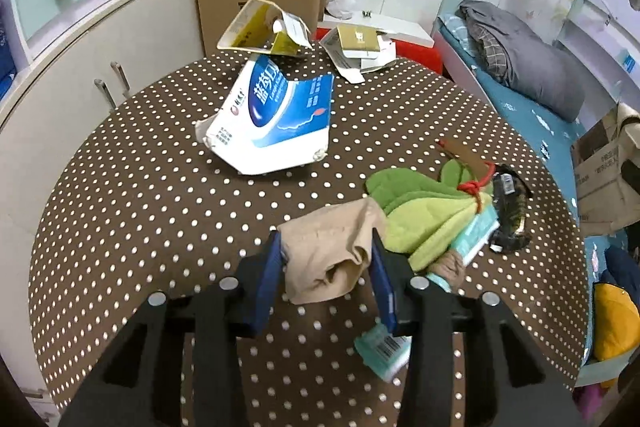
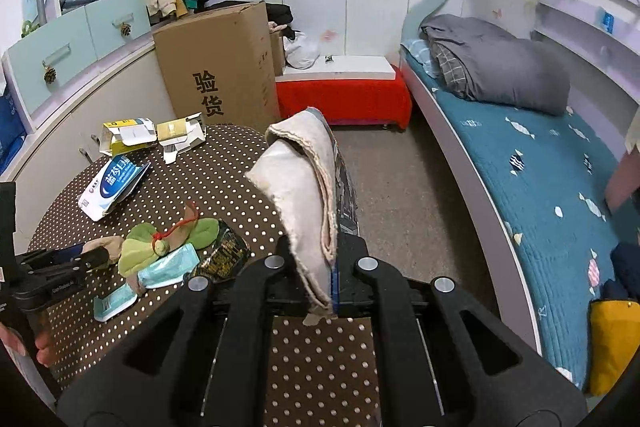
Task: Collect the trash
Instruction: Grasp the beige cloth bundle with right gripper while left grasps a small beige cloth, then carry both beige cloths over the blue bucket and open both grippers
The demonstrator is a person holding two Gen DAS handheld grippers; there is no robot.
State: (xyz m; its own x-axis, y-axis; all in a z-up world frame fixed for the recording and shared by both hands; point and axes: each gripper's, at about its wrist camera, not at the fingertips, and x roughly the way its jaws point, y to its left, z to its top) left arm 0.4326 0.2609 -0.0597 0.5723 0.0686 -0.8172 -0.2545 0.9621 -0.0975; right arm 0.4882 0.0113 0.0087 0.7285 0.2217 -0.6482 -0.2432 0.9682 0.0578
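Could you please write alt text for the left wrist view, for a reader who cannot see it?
The left gripper clasps a crumpled beige cloth on a brown polka-dot table. A green plush toy lies beside it; a blue-and-white carton lies farther back.

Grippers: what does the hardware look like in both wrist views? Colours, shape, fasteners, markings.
Both match. The left gripper and right gripper have matte black angular bodies with cut-out slots, round silver fasteners at the pivots, and two flat fingers faced with blue pads. From the right wrist view, the left gripper's side carries small white lettering, too small to read. No cables or sleeves show.
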